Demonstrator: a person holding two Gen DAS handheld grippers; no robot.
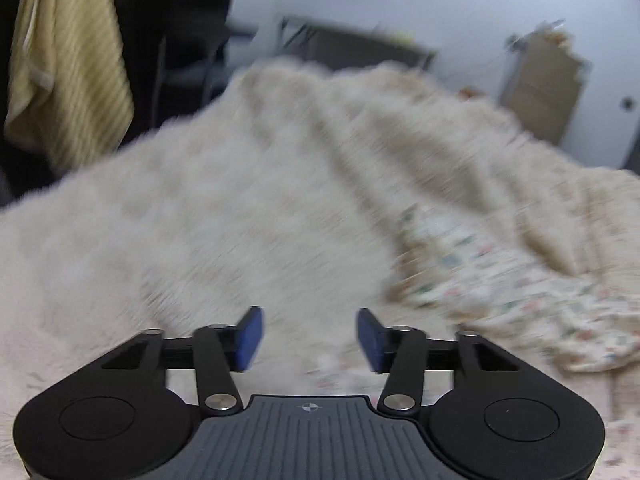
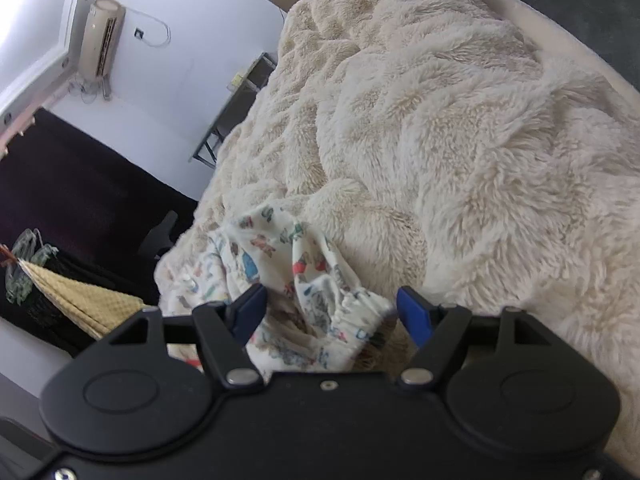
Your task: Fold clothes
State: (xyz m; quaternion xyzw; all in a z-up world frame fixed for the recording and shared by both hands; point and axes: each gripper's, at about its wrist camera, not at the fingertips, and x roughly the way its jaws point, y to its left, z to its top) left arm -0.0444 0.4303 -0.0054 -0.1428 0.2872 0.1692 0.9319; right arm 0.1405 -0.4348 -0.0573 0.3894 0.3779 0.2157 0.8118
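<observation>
The printed garment (image 2: 304,280) is seen crumpled on the fluffy cream blanket (image 2: 460,152). Its gathered edge is framed by the right gripper (image 2: 332,312), jaws held wide apart and not pressing it. The left gripper (image 1: 310,340) is shown parted over blurred blanket, nothing gripped.

Garment (image 2: 288,276) on blanket (image 2: 460,140)

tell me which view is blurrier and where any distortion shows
Left wrist view: heavy motion smear across the fluffy cream blanket and the printed white garment; only the left gripper stays crisp. Right wrist view: sharp, the blanket's pile and the garment's print readable, with fisheye bending of the wall edges and dark corners.
</observation>
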